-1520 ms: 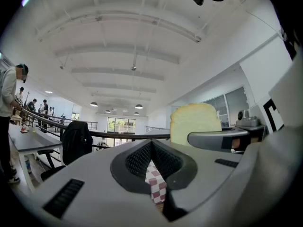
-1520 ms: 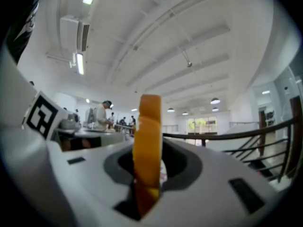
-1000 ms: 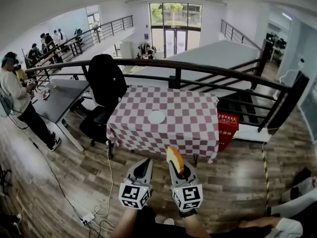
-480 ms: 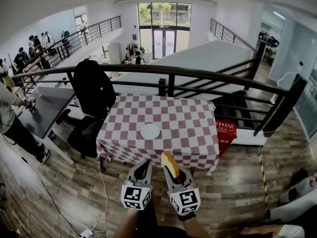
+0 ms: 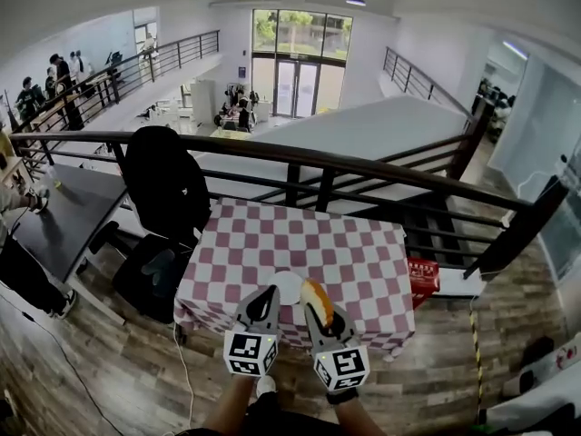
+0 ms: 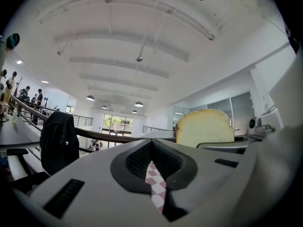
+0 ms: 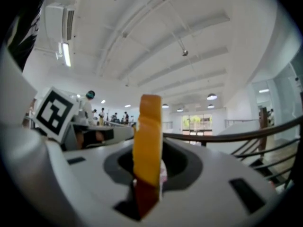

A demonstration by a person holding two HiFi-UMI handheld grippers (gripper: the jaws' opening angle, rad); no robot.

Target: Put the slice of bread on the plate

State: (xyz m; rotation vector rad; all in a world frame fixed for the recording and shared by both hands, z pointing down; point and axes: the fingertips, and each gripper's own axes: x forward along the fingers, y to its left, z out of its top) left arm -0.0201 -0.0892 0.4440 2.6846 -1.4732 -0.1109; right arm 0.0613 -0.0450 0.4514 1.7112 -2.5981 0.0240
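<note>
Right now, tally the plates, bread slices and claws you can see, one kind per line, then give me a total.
Plates: 1, the plate on the checked table
Bread slices: 1, the bread slice held in the right claw
Claws: 2, counting the left claw, which holds nothing
Total: 4

No word, number or brand can be read anywhere. The nearest thing to lettering is a red rectangular sign [image 5: 423, 275] on the floor just beside the right edge of the red-and-white checked table [image 5: 363, 252]. It carries pale marks too small to make out. The white cube [image 5: 251, 353] on the left gripper [image 5: 265, 296] and the matching cube [image 5: 341, 369] on the right gripper [image 5: 320, 305] bear black-and-white square code patterns, not letters. The right gripper view shows one such pattern large at its left.
</note>
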